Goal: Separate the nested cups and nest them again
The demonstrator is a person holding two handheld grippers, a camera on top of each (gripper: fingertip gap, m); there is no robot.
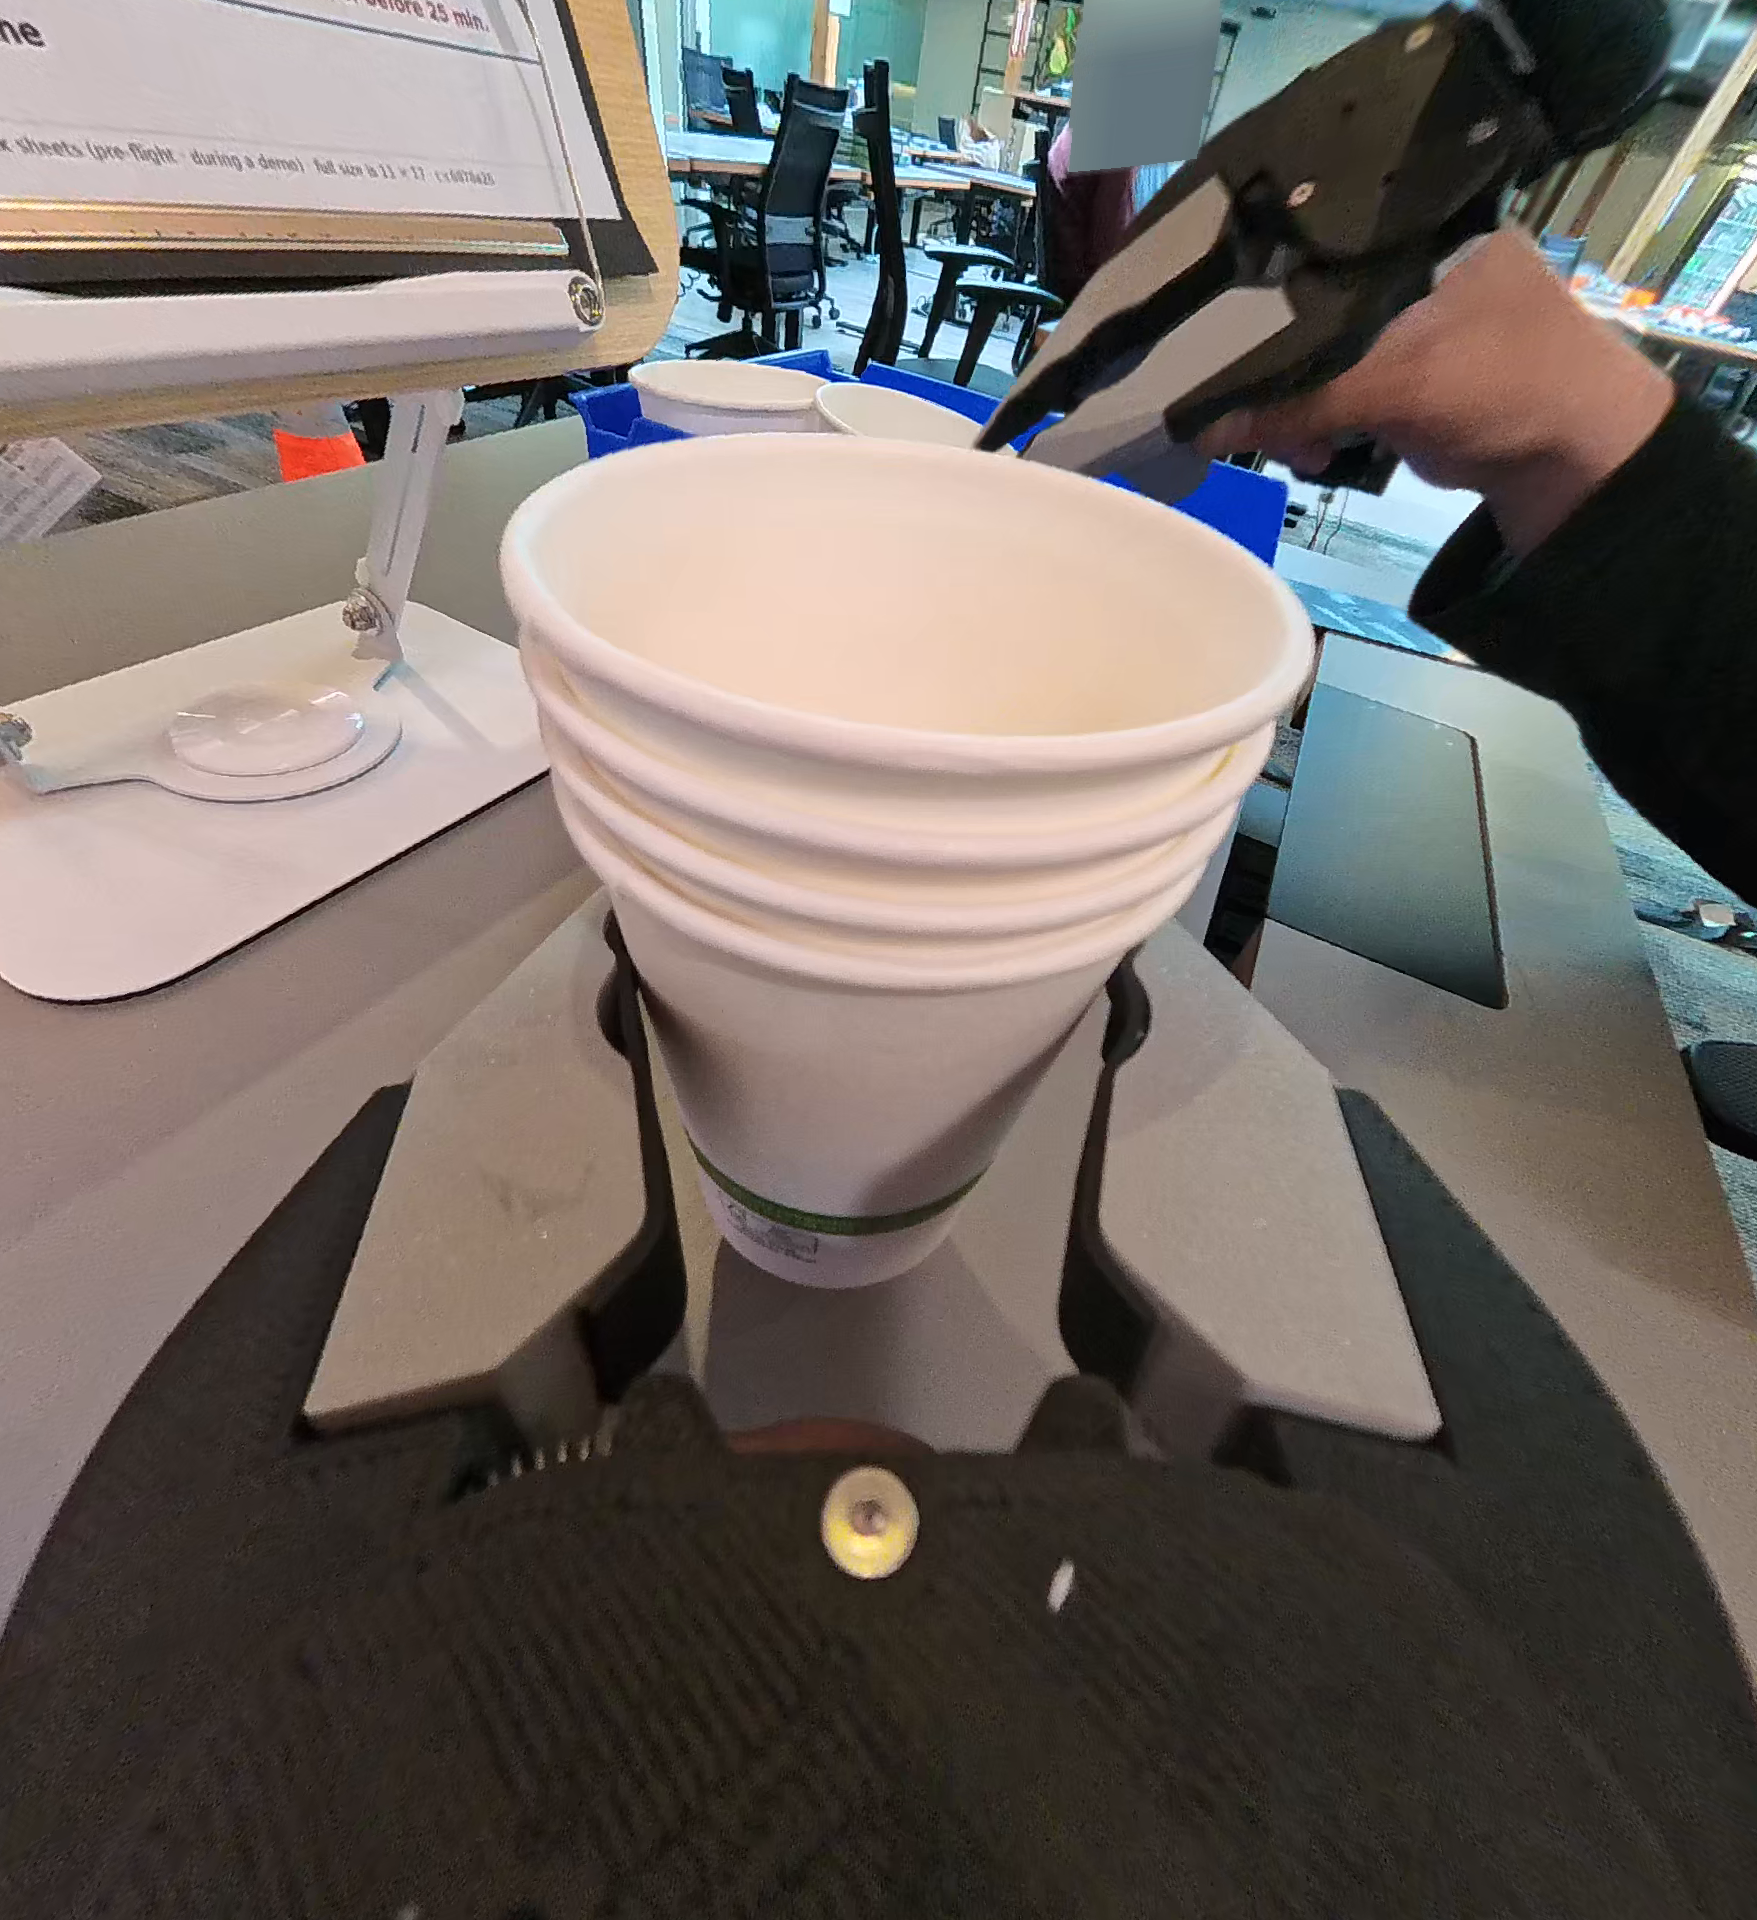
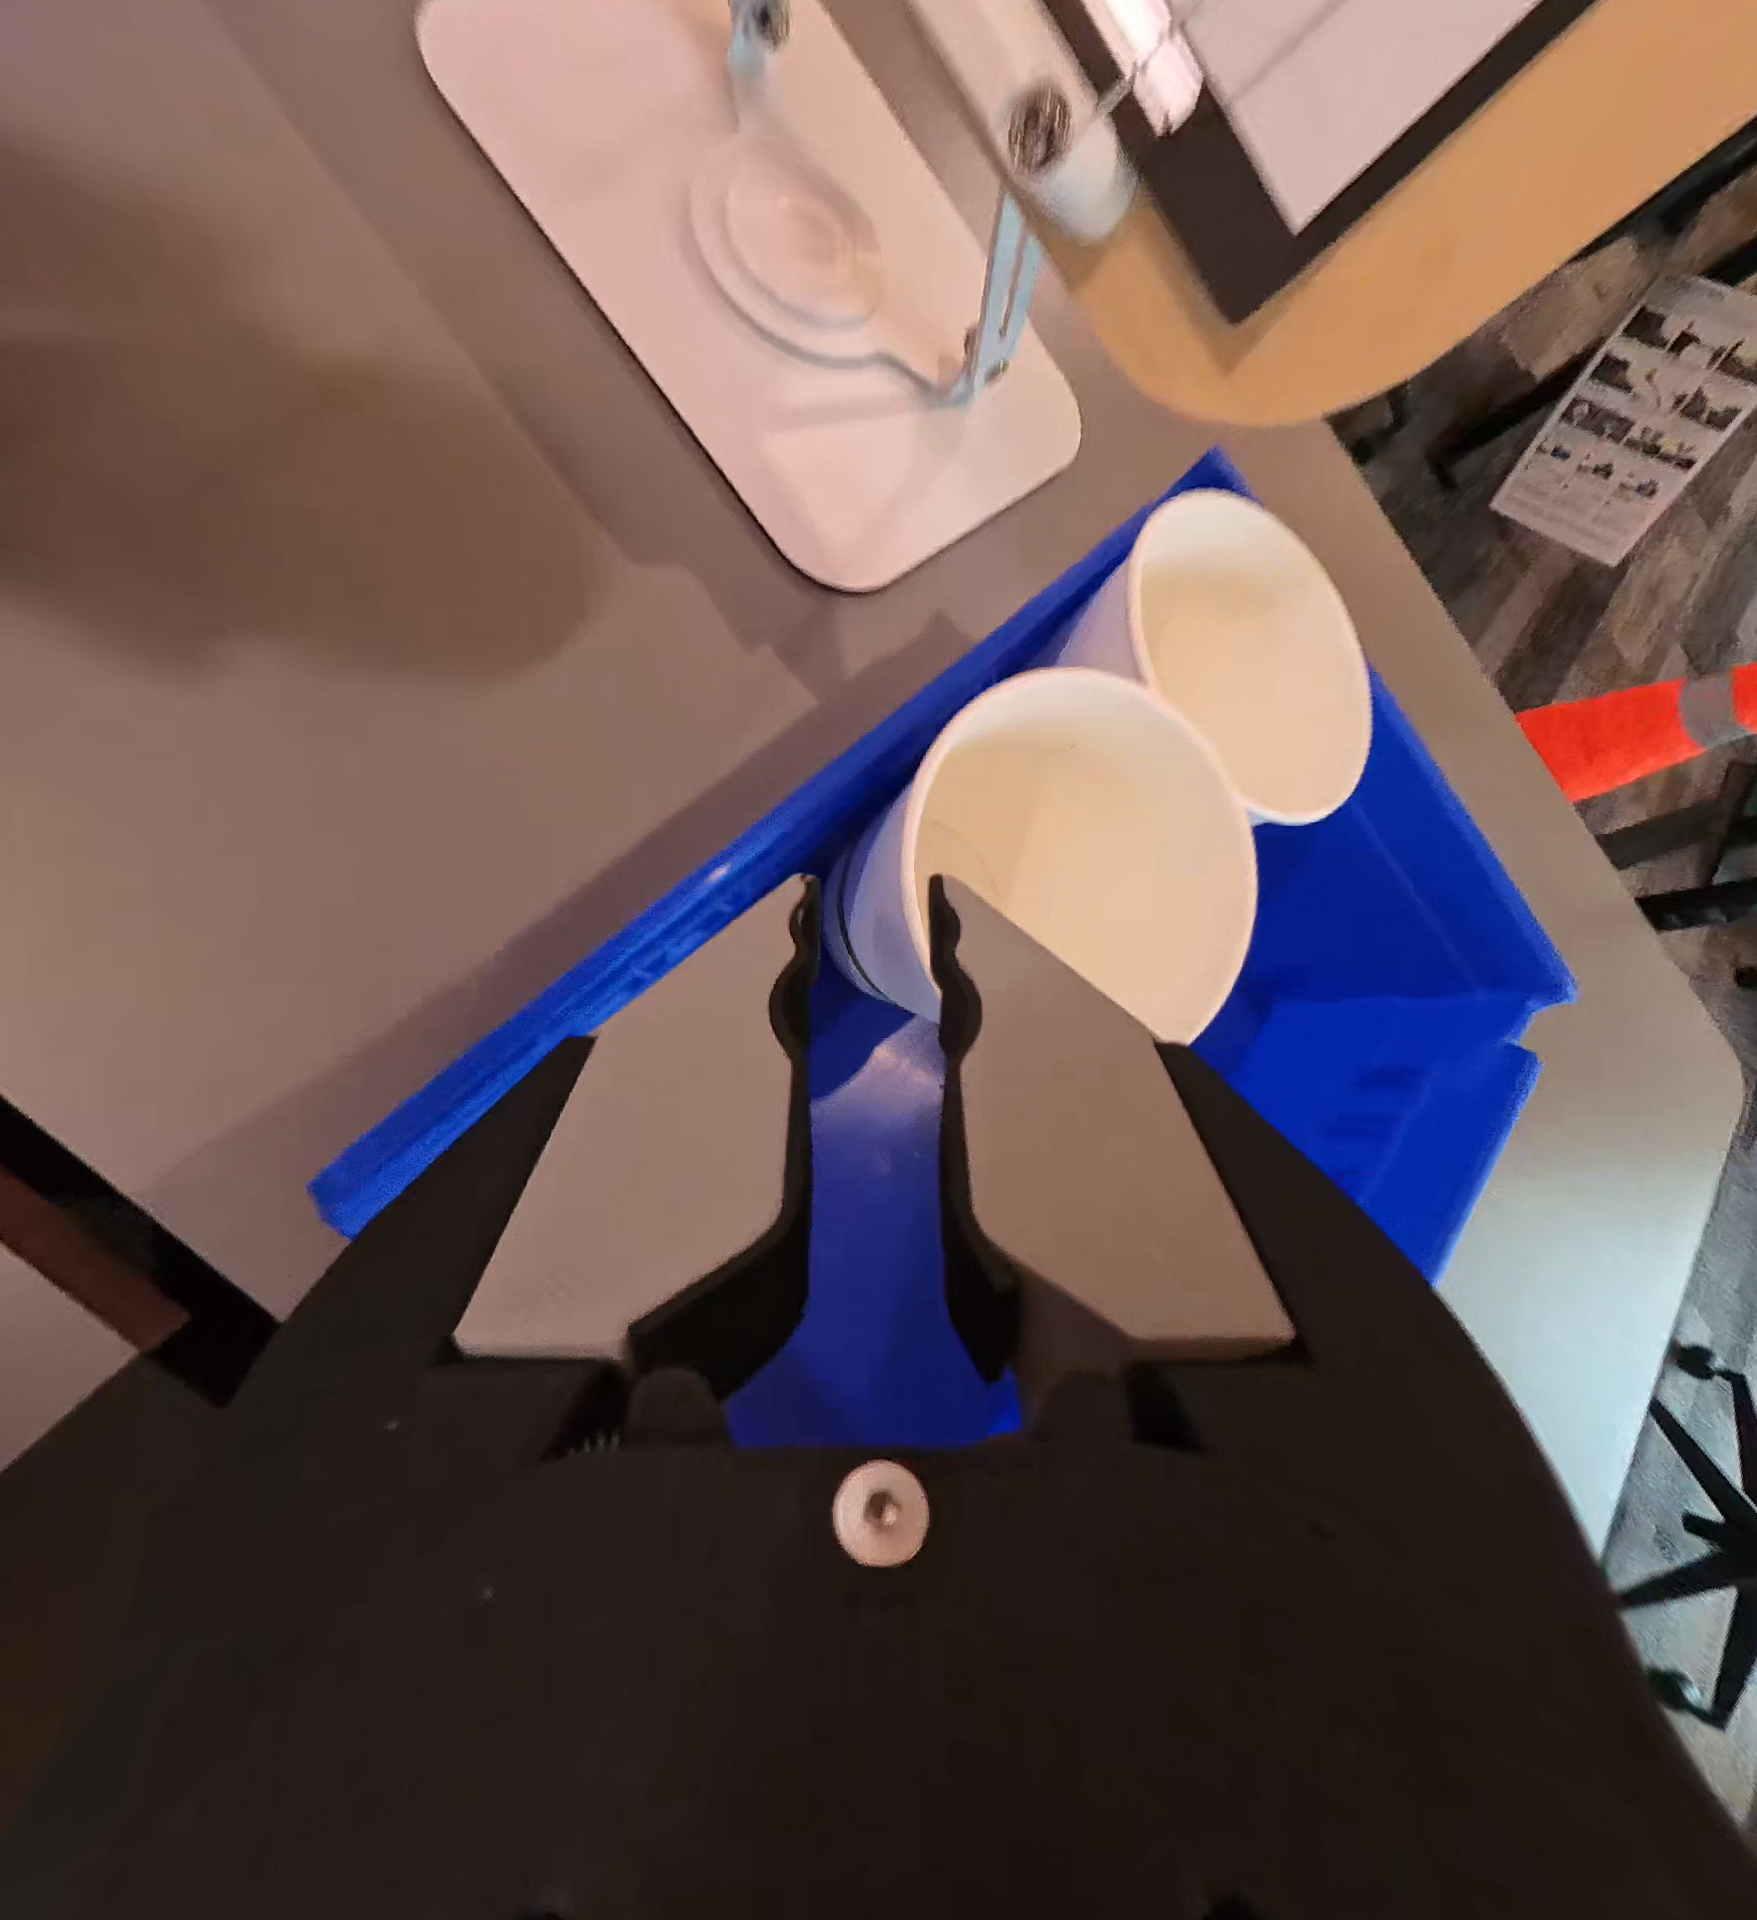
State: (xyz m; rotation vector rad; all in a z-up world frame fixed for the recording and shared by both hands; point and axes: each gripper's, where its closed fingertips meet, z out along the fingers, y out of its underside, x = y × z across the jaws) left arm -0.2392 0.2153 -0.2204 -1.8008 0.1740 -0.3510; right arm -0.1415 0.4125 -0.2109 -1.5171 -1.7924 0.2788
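My left gripper is shut on a stack of several nested white paper cups, held upright low over the grey table; its fingers press the bottom cup's sides. My right gripper is open over a blue bin, behind the stack. Two single white cups stand in the bin, a near one and a far one. The near cup's rim lies between my right fingertips, one finger over its mouth, one outside its wall. Both cups also show behind the stack.
A white stand base with a tilted wooden board sits at the table's left. A dark inset panel lies to the right. A person's hand holds the right gripper. The table edge runs past the bin, with office chairs beyond. The gap from one gripper's tips to the other's is roughly 25 cm. The dark inset panel lies around 20 cm away from my right fingertips.
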